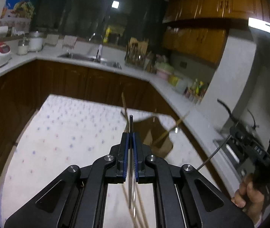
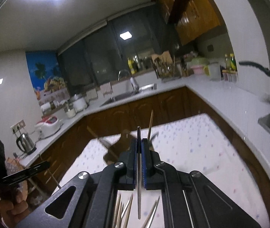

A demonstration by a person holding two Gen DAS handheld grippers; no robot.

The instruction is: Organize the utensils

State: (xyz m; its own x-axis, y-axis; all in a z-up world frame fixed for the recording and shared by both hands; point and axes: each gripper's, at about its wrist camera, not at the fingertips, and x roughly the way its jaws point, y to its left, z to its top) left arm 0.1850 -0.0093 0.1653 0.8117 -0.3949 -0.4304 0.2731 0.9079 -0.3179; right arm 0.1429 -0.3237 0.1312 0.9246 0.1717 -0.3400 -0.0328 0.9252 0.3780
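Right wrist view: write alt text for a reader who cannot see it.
The right claw is shut on a thin metal utensil above a dotted tablecloth. Behind it are a kitchen counter, a sink and a dark window.

The dotted tablecloth (image 1: 62, 133) is motion-blurred. The chopsticks (image 2: 125, 209) run off the bottom edge under the gripper body. The bottles (image 1: 195, 91) on the counter are too smeared to identify.
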